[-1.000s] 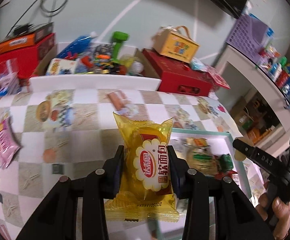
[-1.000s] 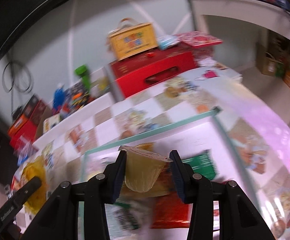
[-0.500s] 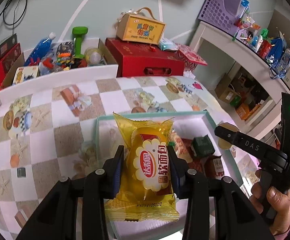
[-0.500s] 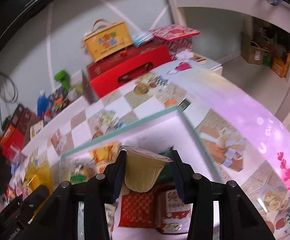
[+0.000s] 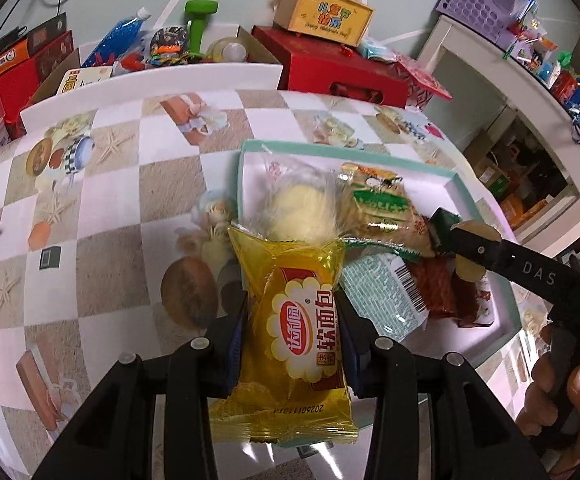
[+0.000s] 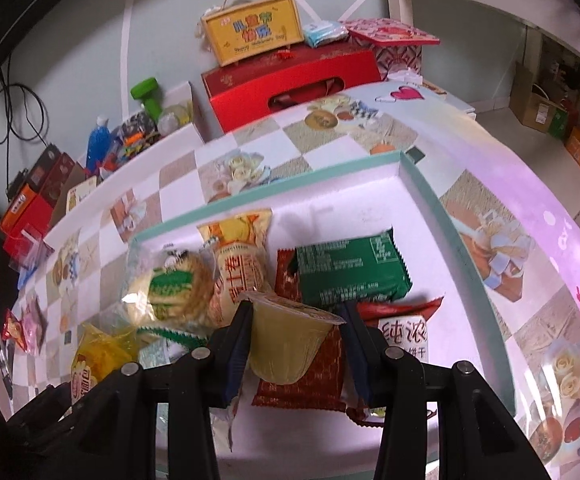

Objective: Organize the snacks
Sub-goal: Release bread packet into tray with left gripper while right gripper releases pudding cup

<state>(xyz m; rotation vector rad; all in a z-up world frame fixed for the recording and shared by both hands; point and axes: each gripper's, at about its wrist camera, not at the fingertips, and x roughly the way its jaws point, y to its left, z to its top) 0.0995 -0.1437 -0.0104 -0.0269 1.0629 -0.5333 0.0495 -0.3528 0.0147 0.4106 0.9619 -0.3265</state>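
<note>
Two grippers work over a teal-rimmed tray point(image 6: 445, 216) on the checkered tabletop point(image 5: 102, 208). At the bottom centre of the left wrist view, the left gripper point(image 5: 291, 330) has its jaws clamped on a yellow bread packet point(image 5: 295, 340), which stands upright between the pads over the tray's near left corner. At the bottom centre of the right wrist view, the right gripper point(image 6: 295, 354) has its jaws closed on a pale yellow jelly cup point(image 6: 288, 346), pinched at both sides, above the packets in the tray. Lying in the tray are a green wrapper point(image 6: 349, 270), a clear-wrapped round cake point(image 6: 170, 292), an orange-and-cream packet point(image 6: 240, 264) and dark red packets point(image 6: 305, 384), all crowded together and overlapping. At the right edge of the left wrist view a hand point(image 5: 561, 396) holds the right gripper's handle. A red gift box point(image 6: 293, 80) with a yellow carry box point(image 6: 252, 36) on top sits behind the tabletop in the upper middle.
</note>
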